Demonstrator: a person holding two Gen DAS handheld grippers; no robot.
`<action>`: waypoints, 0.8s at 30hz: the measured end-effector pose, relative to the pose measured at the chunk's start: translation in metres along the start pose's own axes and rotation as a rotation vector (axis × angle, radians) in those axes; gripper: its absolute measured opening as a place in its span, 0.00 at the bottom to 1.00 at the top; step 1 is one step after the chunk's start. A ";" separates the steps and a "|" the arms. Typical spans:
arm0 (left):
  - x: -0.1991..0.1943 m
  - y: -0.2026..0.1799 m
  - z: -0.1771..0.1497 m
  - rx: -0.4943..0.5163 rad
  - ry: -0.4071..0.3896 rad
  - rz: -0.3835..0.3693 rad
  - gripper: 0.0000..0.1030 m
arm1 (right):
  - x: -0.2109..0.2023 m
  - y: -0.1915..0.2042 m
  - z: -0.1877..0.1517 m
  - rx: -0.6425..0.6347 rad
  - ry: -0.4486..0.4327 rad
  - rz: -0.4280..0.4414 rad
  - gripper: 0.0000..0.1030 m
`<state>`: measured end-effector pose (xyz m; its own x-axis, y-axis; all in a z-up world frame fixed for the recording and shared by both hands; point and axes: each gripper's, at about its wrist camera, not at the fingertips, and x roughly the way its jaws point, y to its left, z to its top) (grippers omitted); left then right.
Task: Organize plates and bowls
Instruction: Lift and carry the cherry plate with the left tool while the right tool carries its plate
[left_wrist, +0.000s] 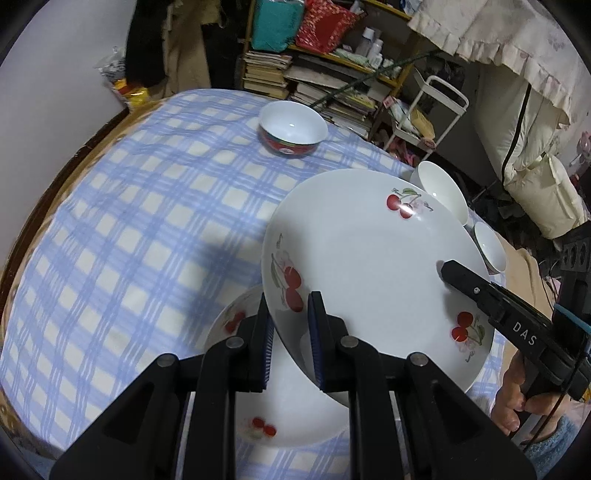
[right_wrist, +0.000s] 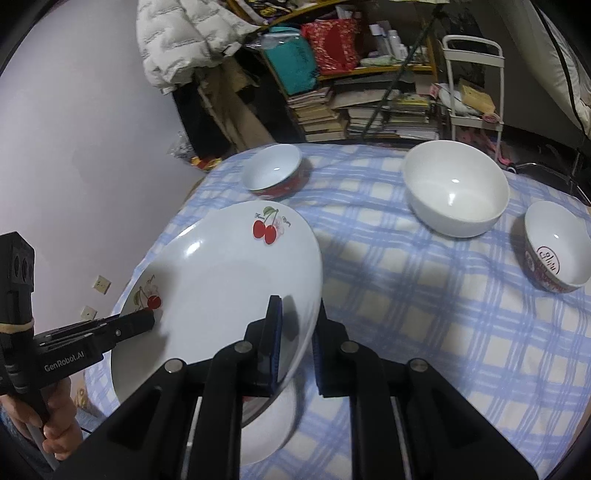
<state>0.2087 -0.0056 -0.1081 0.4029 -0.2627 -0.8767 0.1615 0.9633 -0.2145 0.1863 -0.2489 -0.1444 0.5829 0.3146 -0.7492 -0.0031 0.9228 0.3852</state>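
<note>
The cherry plate (left_wrist: 369, 258) is held off the bench (left_wrist: 129, 221), tilted, its face turned up toward the cameras and its far rim higher than the near one. The left tool (left_wrist: 290, 332) is clamped on the plate's left rim, one pad above and one below; the right tool (right_wrist: 297, 339) is clamped on the opposite rim likewise. Directly beneath lies a second cherry plate (left_wrist: 288, 424), flat on the checked cloth. Farther off stand a red-sided bowl (right_wrist: 273, 171), a large white bowl (right_wrist: 456, 192) and a small patterned bowl (right_wrist: 557, 247) at the right, all upright.
</note>
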 end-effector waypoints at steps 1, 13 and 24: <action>-0.004 0.002 -0.004 -0.004 -0.005 0.004 0.17 | -0.002 0.005 -0.003 -0.005 0.001 0.007 0.16; -0.022 0.039 -0.058 -0.136 0.000 0.038 0.17 | -0.002 0.045 -0.046 -0.061 0.023 0.025 0.16; -0.002 0.043 -0.076 -0.155 0.051 0.070 0.17 | 0.021 0.041 -0.065 -0.069 0.091 -0.002 0.17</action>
<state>0.1459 0.0404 -0.1479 0.3612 -0.1951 -0.9119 -0.0083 0.9771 -0.2124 0.1460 -0.1903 -0.1795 0.5071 0.3285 -0.7969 -0.0596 0.9357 0.3478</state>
